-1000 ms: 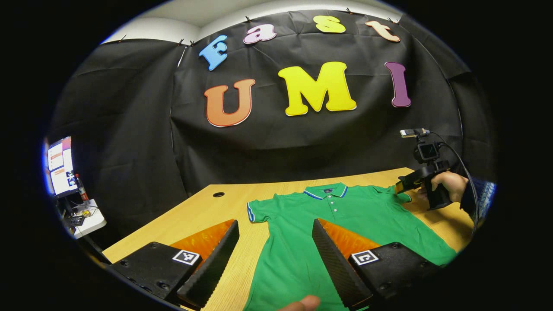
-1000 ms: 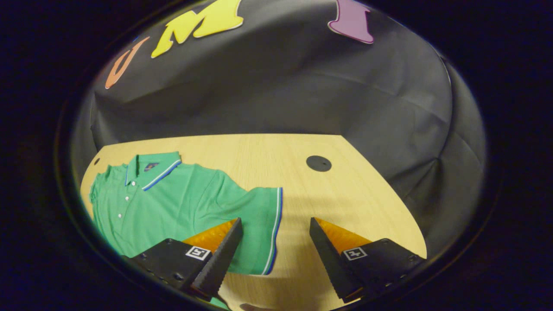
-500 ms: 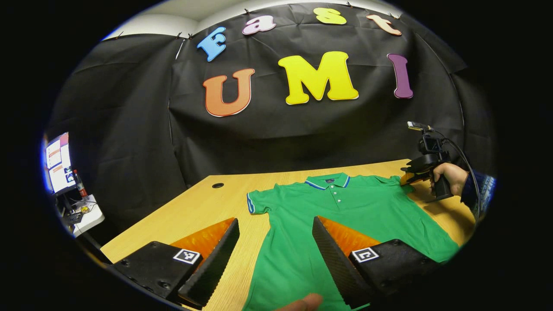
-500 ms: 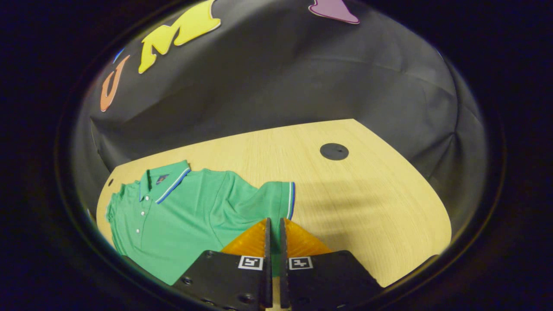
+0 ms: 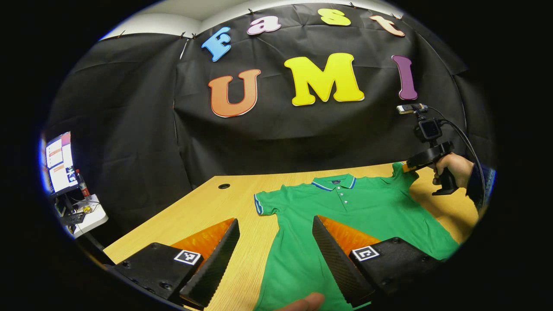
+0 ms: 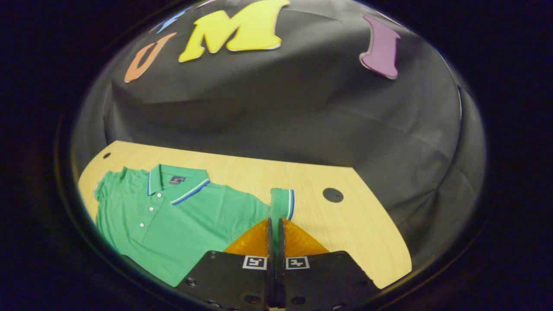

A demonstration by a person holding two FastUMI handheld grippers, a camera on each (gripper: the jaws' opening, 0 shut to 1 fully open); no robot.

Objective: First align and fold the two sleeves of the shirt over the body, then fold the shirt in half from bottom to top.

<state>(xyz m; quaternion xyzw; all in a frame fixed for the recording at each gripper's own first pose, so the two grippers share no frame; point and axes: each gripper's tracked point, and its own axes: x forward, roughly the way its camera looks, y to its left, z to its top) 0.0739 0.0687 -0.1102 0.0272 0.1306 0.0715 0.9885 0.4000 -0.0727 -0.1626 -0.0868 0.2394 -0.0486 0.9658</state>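
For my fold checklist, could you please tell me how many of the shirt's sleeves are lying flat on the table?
1: the left sleeve lies flat; the right sleeve is pinched and lifted by the right tongs.

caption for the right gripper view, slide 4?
Right hand-held gripper shut on the green polo shirt's sleeve, lifting it off the wooden table.

Both views low, sharing the shirt (image 5: 345, 211) (image 6: 181, 216).
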